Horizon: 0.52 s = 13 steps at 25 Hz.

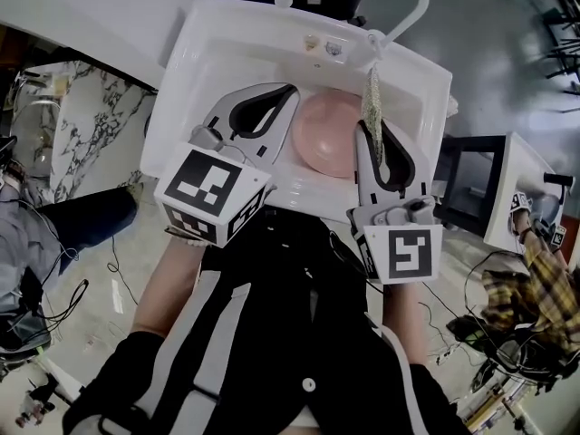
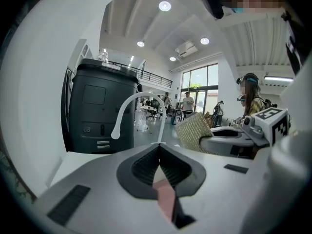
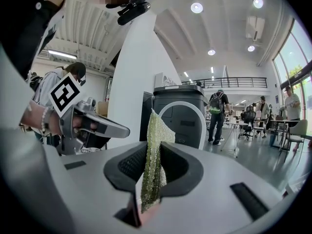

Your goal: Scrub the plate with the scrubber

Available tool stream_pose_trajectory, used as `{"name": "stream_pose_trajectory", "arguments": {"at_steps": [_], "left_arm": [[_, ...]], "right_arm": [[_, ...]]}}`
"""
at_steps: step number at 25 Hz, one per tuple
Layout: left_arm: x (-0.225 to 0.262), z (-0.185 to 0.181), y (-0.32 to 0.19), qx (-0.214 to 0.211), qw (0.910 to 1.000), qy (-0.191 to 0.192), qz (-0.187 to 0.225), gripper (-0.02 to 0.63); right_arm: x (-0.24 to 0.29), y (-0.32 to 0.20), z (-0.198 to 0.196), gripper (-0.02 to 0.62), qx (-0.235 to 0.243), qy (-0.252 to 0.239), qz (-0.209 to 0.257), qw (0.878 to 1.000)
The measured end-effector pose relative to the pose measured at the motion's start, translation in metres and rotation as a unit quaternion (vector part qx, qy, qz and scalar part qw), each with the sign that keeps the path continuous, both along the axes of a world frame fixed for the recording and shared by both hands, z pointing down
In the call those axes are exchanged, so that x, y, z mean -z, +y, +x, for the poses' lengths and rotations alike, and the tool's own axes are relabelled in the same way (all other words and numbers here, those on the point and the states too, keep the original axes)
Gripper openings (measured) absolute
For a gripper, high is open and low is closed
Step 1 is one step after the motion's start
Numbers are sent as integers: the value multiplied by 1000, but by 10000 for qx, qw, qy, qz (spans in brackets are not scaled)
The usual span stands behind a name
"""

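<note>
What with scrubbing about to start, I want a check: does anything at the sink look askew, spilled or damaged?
Nothing stands out. The pink plate lies in the white sink, no crack or spill shows, and the jaws of the right gripper are shut on the scrubber, which stands upright.

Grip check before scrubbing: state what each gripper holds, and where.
Right gripper clamps the green mesh scrubber by its near end. Left gripper is shut, empty; the pink round plate lies below it.
</note>
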<state>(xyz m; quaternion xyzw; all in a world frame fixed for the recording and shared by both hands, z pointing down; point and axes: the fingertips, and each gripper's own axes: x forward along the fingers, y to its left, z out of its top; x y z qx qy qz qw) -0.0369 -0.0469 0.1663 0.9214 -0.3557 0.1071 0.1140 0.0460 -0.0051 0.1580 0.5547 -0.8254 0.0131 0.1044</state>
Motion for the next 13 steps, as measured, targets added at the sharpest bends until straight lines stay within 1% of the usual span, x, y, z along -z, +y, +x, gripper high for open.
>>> {"name": "stream_pose_trajectory", "arguments": {"at_steps": [10, 13], "left_arm": [[-1, 3, -2, -20, 10000, -45, 14, 2], [-2, 6, -2, -27, 10000, -43, 6, 2]], "right_arm": [[0, -2, -3, 75, 99, 48, 12, 9999], [1, -2, -3, 75, 147, -14, 57, 9999]]}}
